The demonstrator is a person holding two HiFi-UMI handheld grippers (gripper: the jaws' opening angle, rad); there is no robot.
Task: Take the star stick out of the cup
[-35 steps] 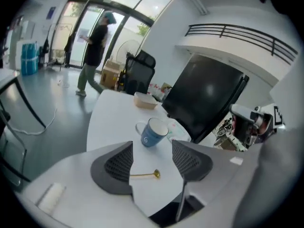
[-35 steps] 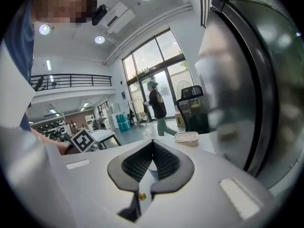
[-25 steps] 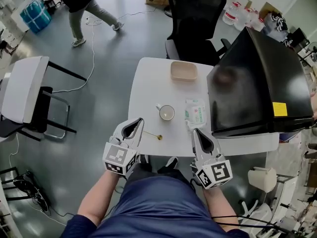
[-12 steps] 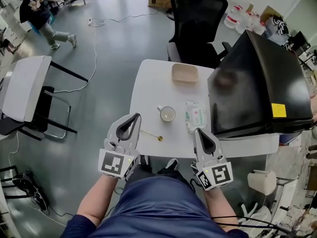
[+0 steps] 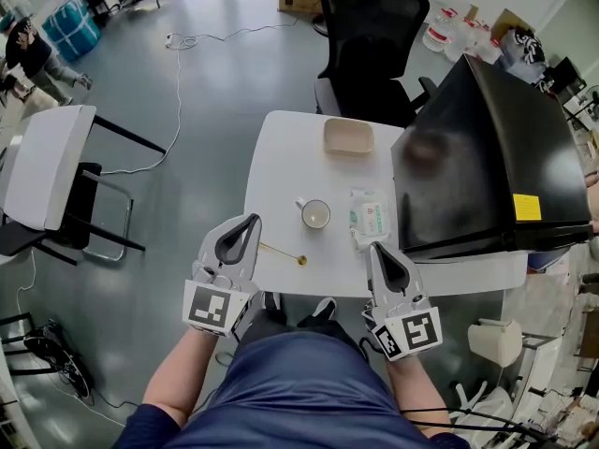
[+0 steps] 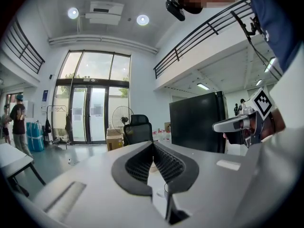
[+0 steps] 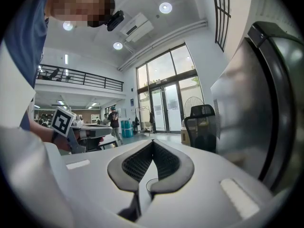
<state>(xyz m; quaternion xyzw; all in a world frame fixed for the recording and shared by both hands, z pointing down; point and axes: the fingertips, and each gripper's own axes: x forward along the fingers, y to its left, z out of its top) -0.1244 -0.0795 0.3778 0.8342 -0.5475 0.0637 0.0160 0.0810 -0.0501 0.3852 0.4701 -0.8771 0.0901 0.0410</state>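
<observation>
While star stick point(image 5: 281, 253) lies just right of left hand-held gripper point(image 5: 253, 220), jaws closed, empty.

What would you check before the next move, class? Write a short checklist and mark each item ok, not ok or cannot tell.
1. Star stick out of the cup: ok, it lies on the table, apart from the cup.
2. Cup upright: ok.
3. Left gripper empty: ok, jaws together on nothing.
4. Right gripper empty: ok, jaws together on nothing.
5. Nothing else inside the cup: cannot tell.
</observation>
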